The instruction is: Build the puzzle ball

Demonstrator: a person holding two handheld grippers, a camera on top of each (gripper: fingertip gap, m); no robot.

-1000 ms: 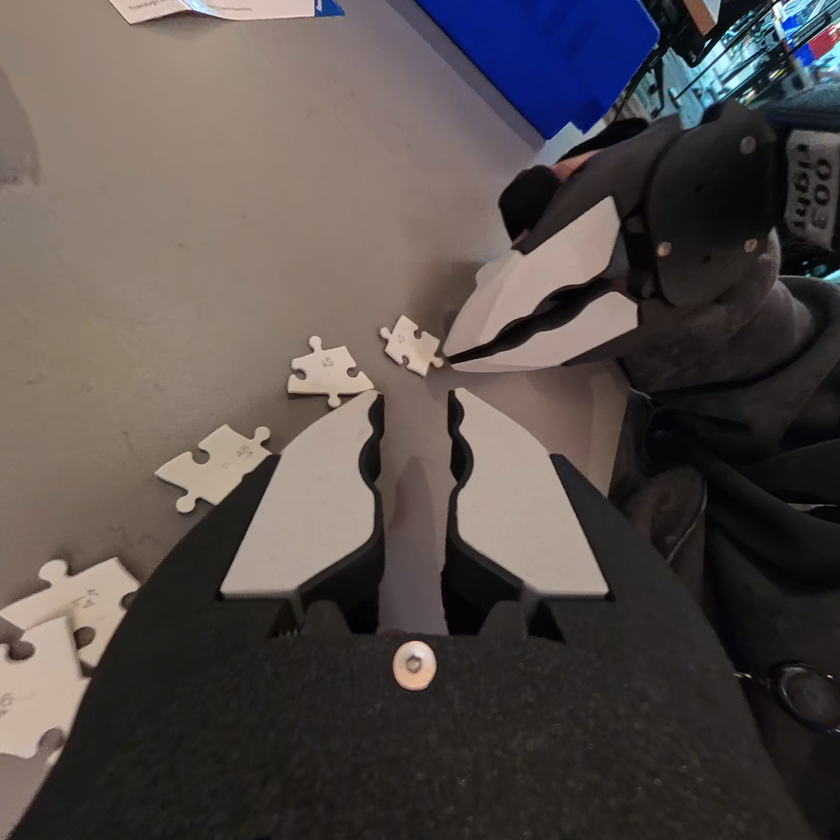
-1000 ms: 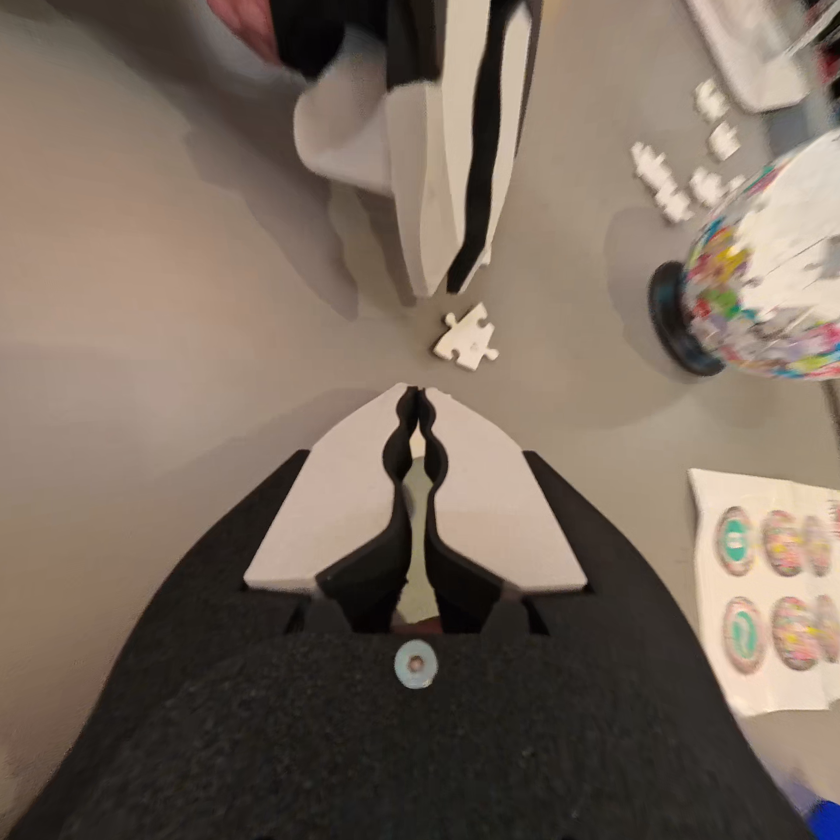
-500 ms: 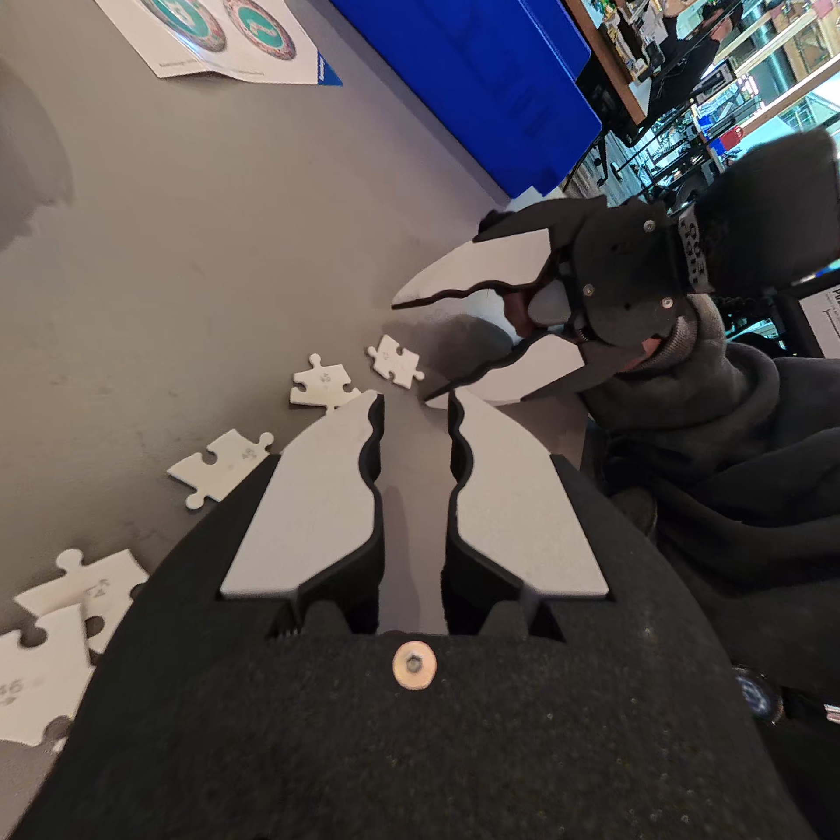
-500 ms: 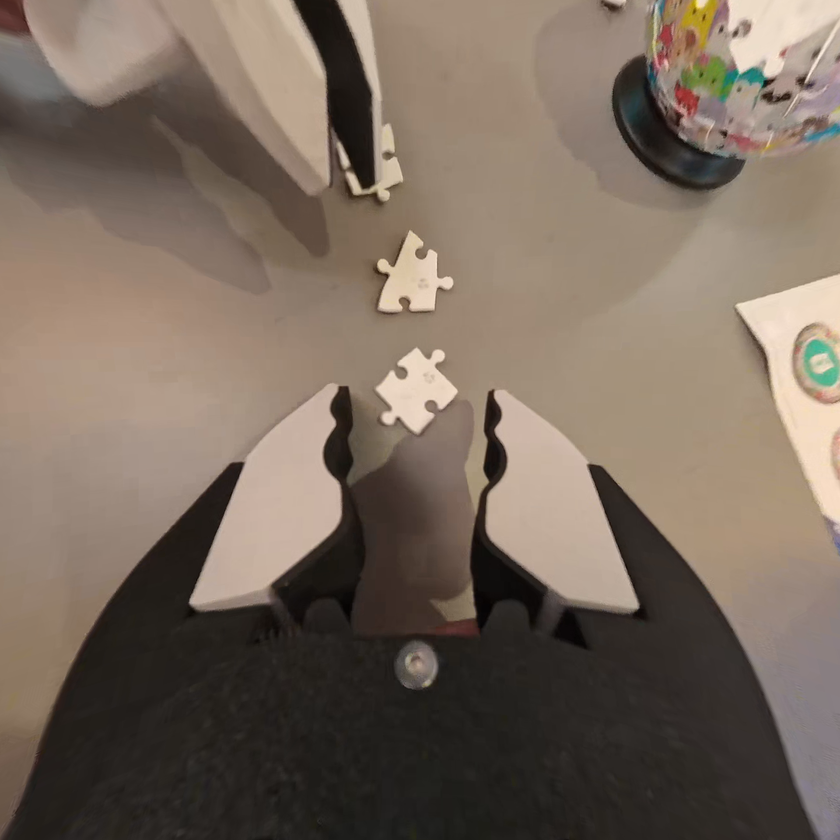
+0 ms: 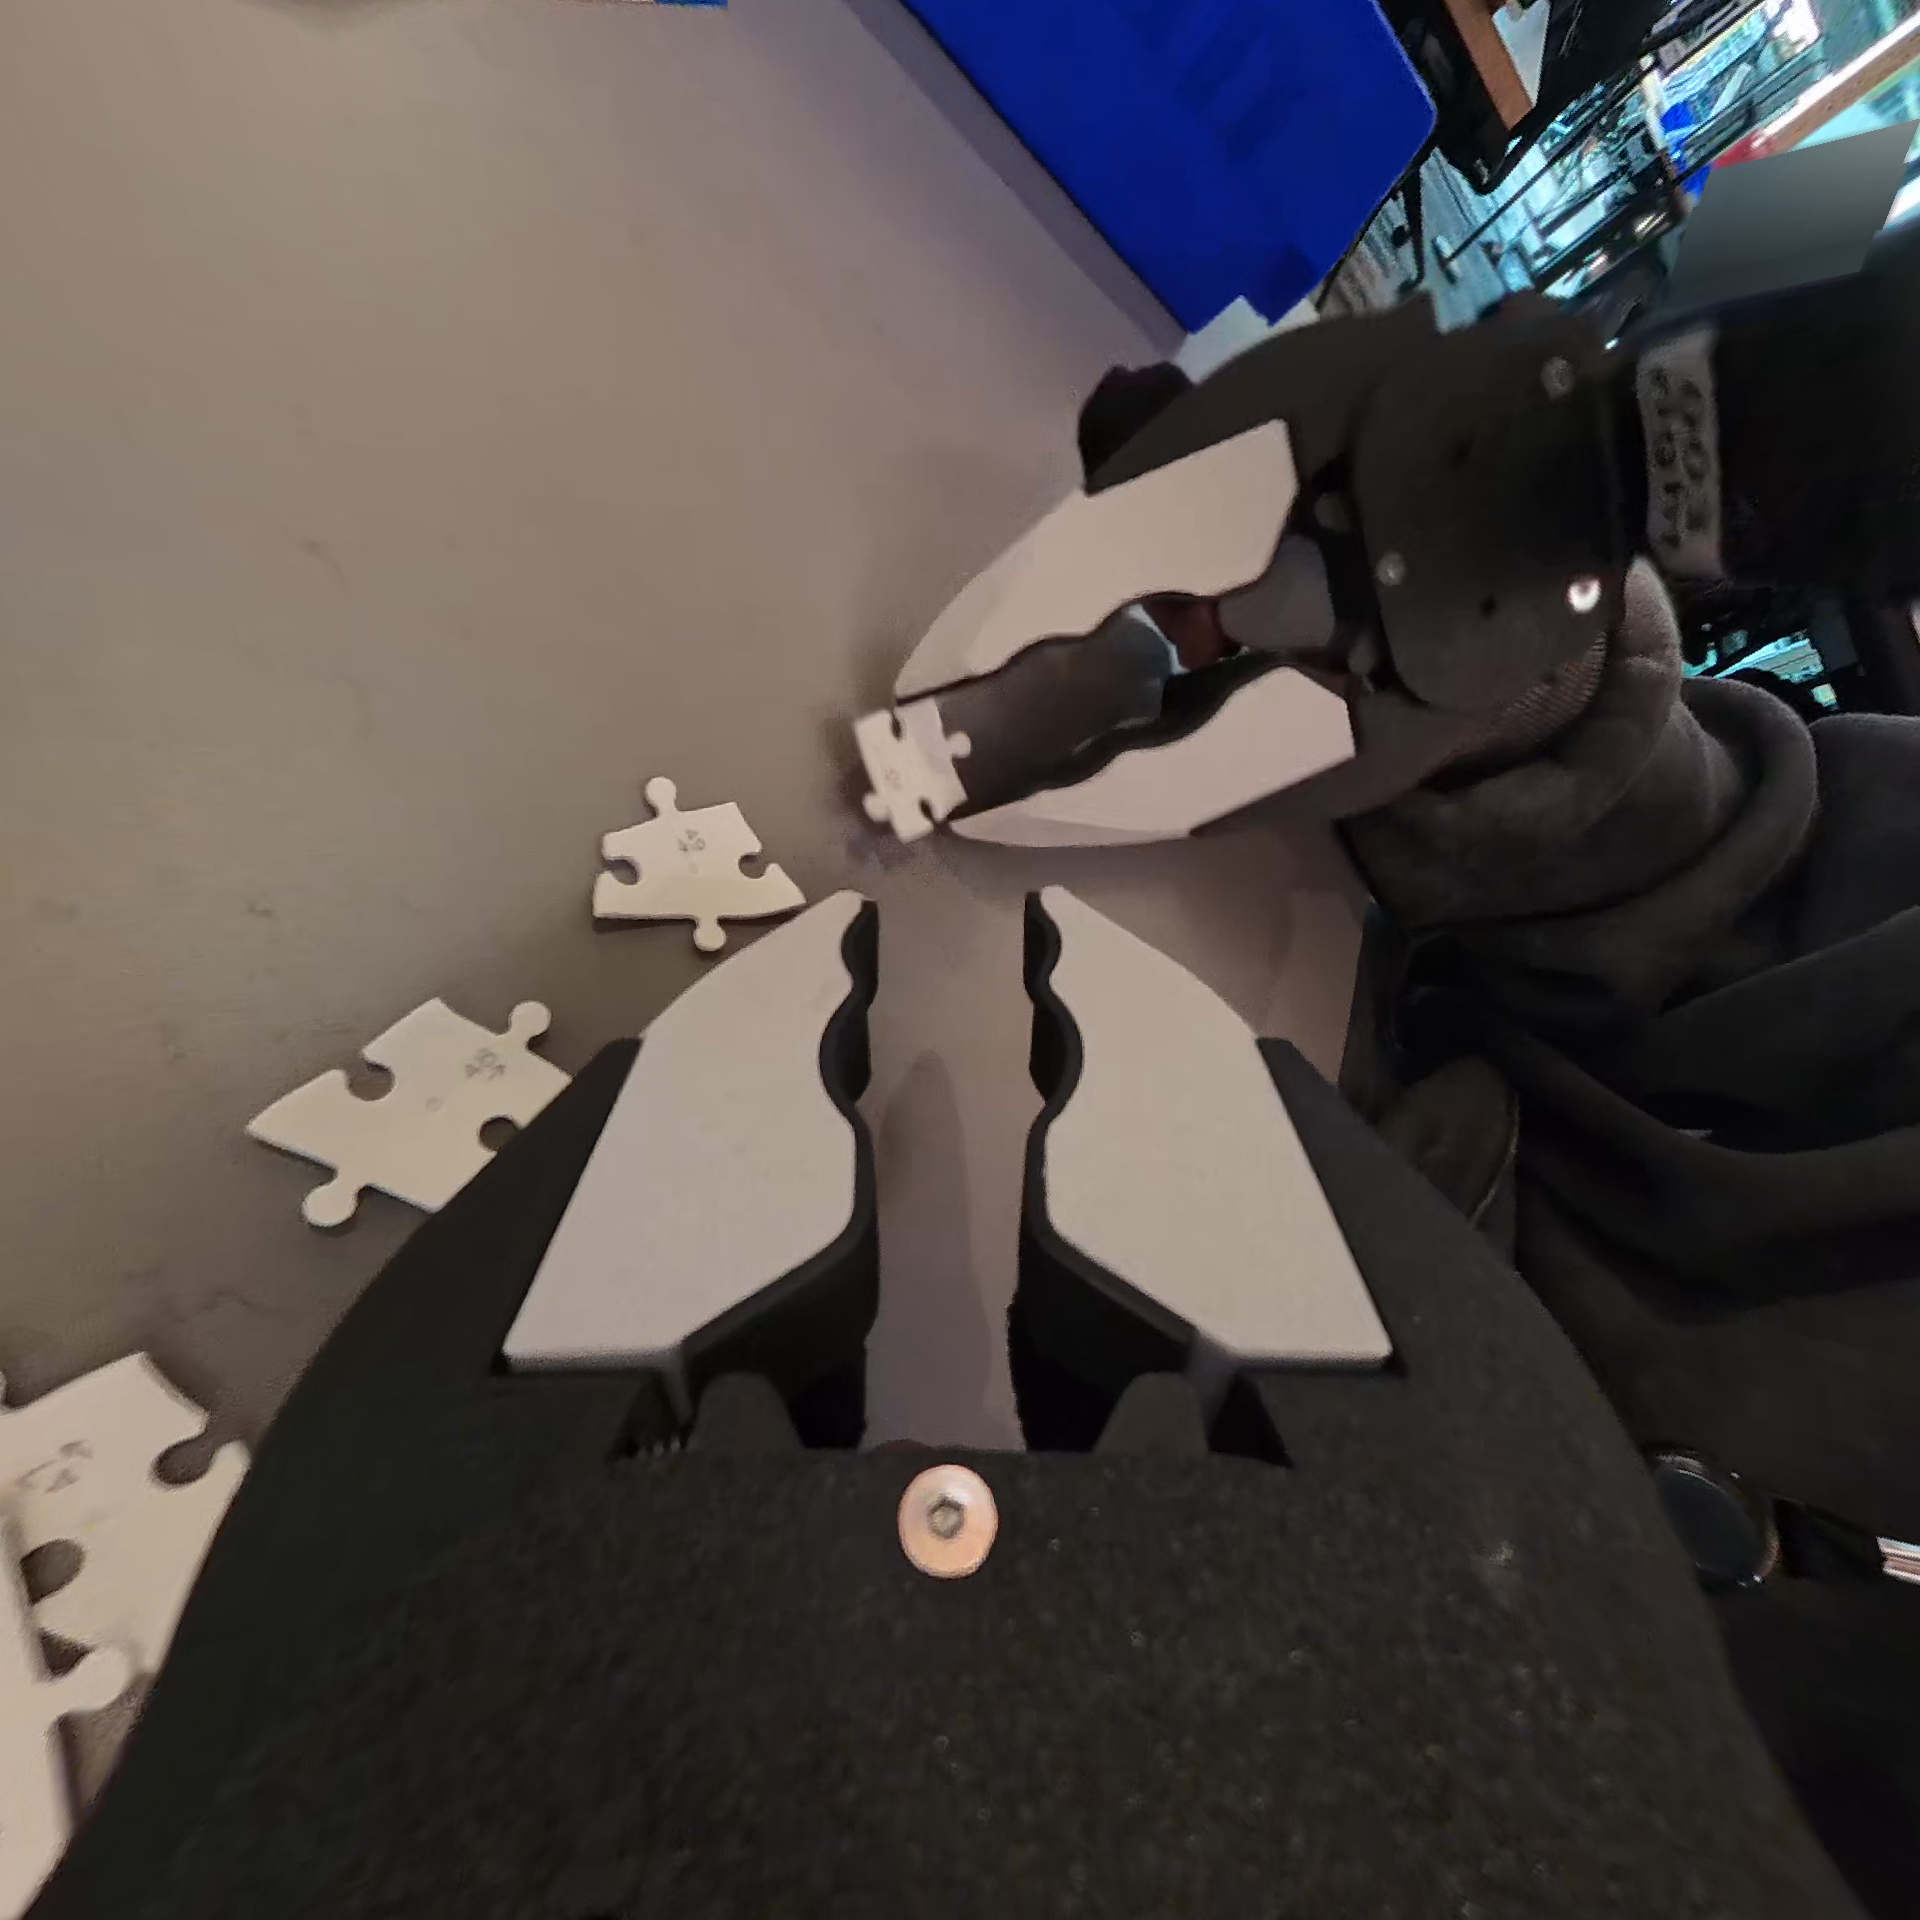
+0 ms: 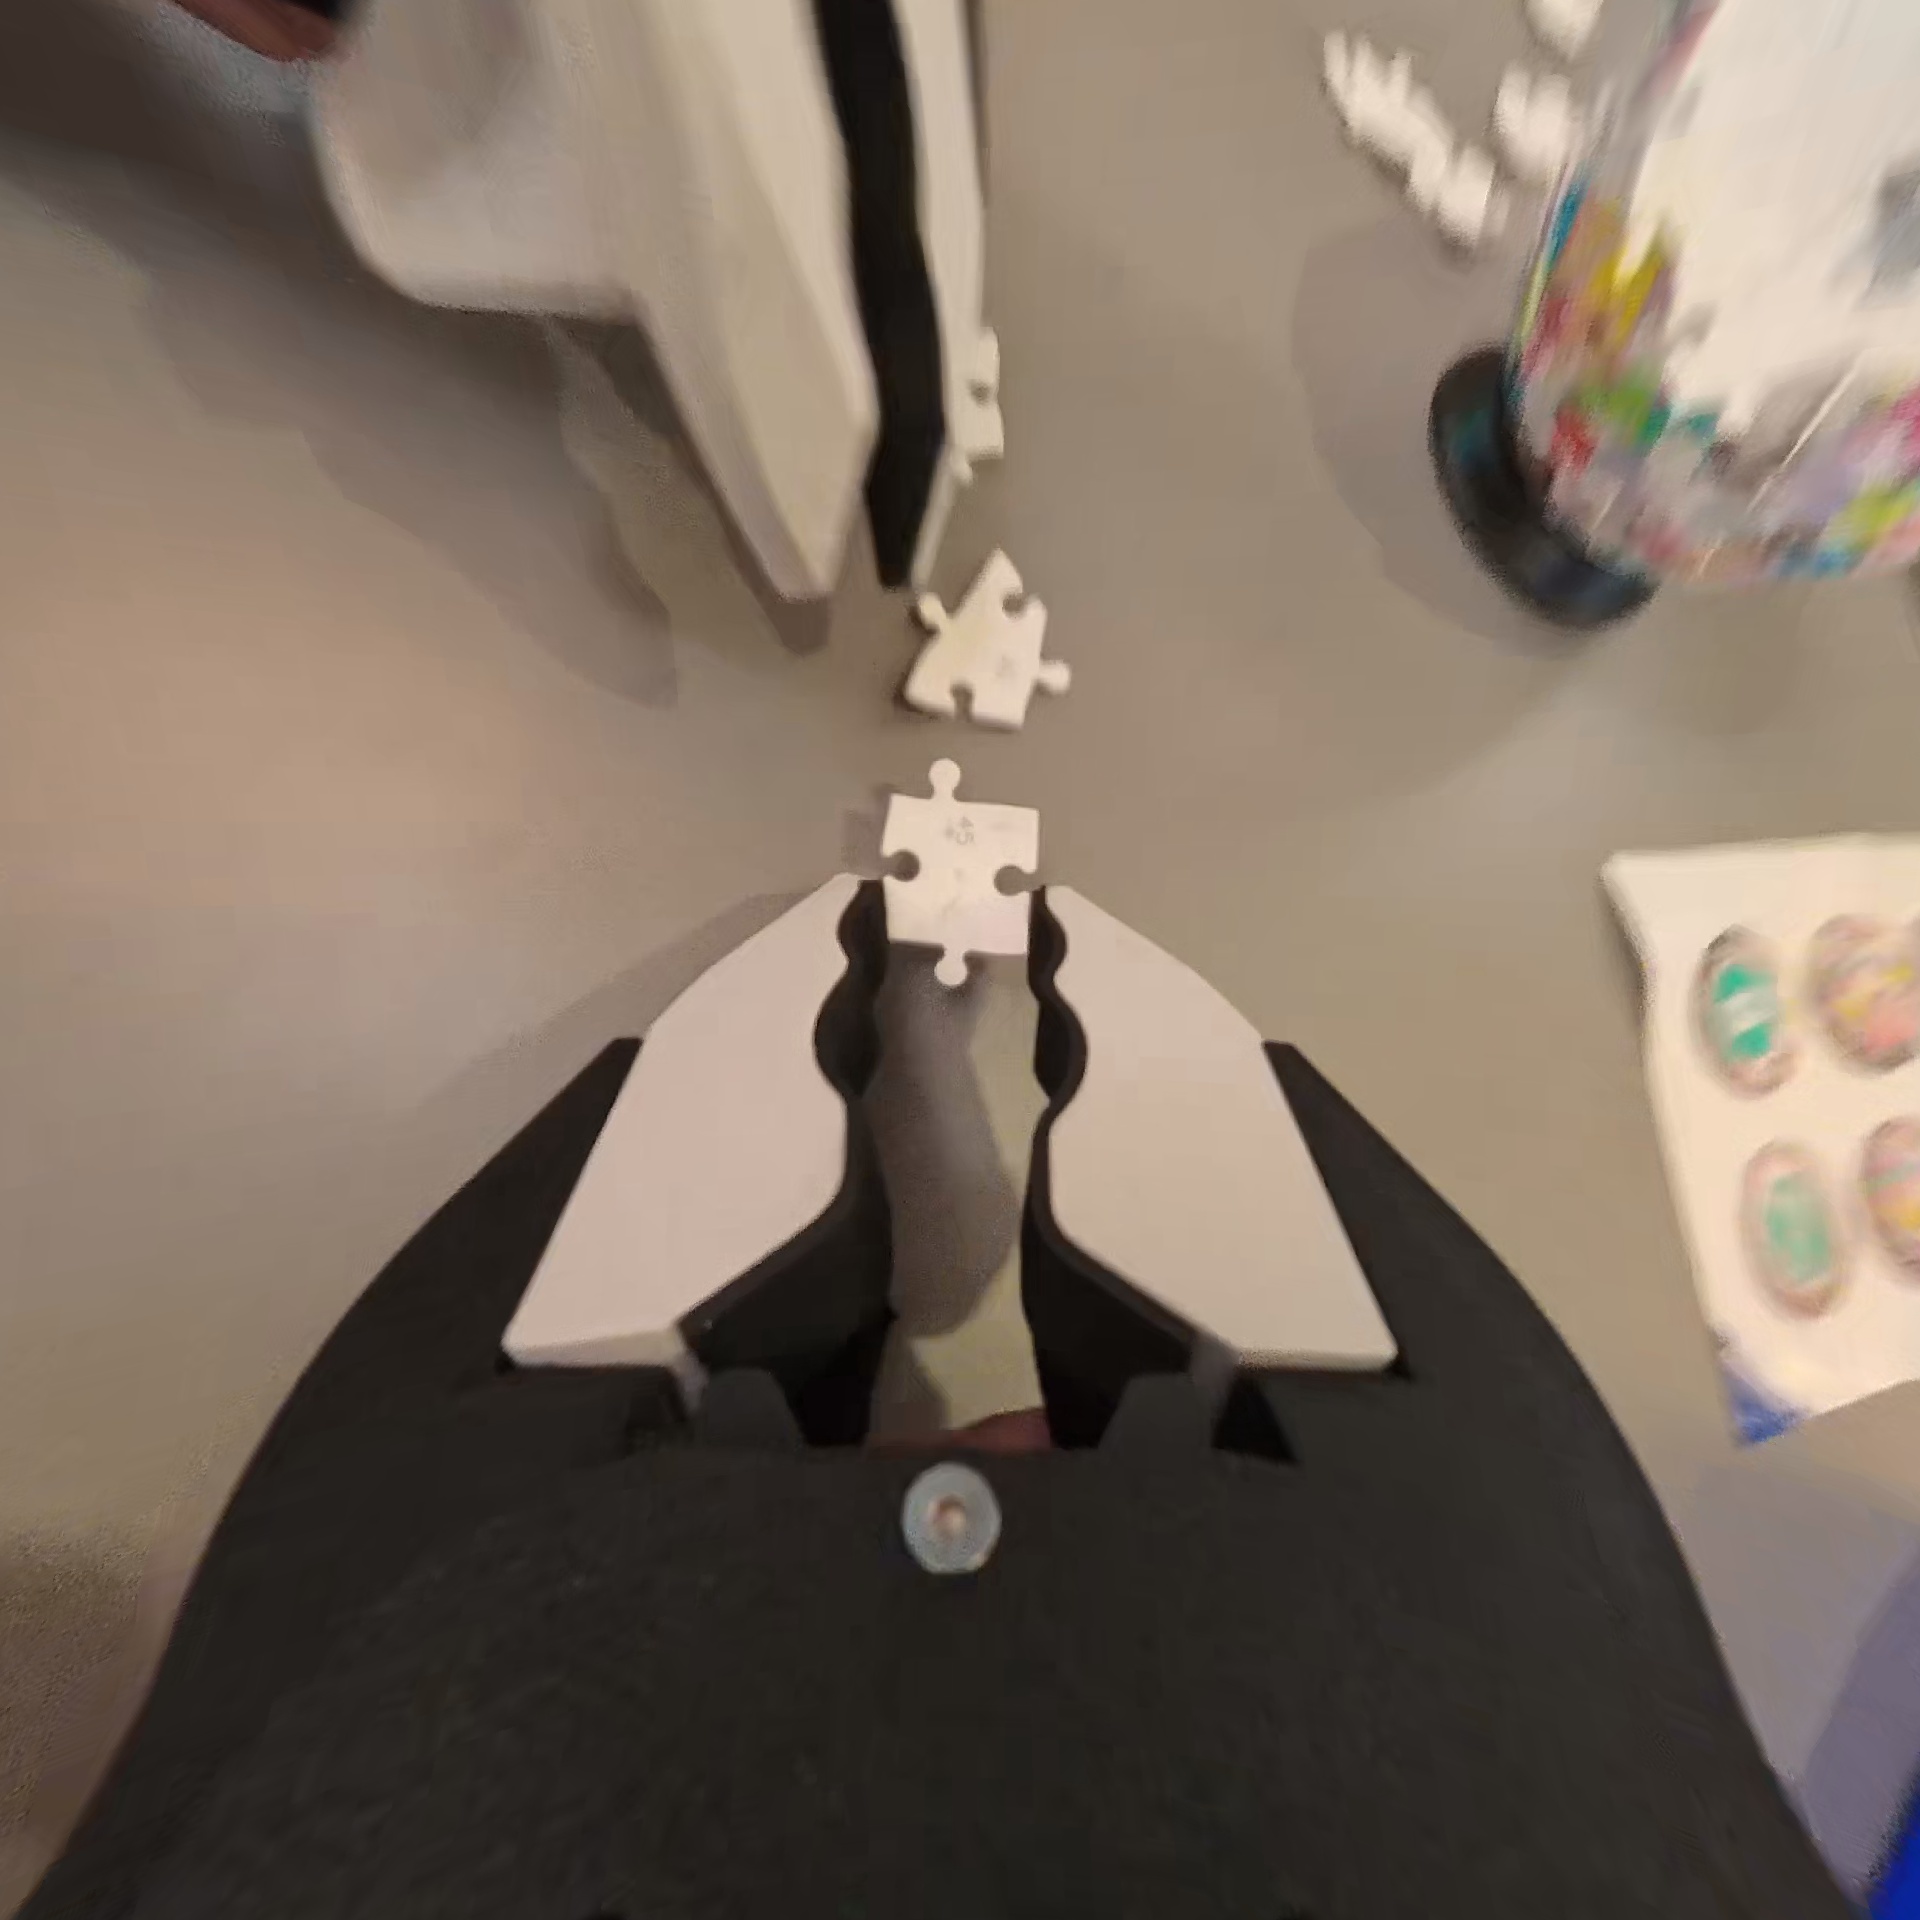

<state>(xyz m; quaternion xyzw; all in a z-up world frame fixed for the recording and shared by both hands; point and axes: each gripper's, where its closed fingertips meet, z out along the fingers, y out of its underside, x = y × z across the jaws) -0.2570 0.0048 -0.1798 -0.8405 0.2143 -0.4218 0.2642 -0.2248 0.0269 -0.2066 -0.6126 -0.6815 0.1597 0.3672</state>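
Note:
My right gripper (image 6: 951,896) is shut on a white puzzle piece (image 6: 961,847), pinched by its two side edges at the fingertips. The left wrist view shows the right gripper (image 5: 927,764) holding this piece (image 5: 906,774) just off the grey table. My left gripper (image 5: 951,912) is open and empty, just short of the held piece. In the right wrist view, the left gripper (image 6: 862,577) is blurred at the top. The colourful, partly built puzzle ball (image 6: 1714,364) stands on a black base (image 6: 1527,520) at the upper right.
Loose white pieces lie face down on the table: one (image 5: 691,862) next to my left finger, one (image 5: 416,1112) farther left, more (image 5: 83,1507) at the lower left. An instruction sheet (image 6: 1787,1091) lies to the right. A blue bin (image 5: 1174,135) stands behind. A dark sleeve (image 5: 1662,1039) is at the right. The grippers' ends are close to 5 cm from one another. The black base (image 6: 1527,520) is about equally far from each gripper, around 20 cm.
My right gripper went from shut to open around the nearest piece, then closed on it. My left gripper stayed open and empty.

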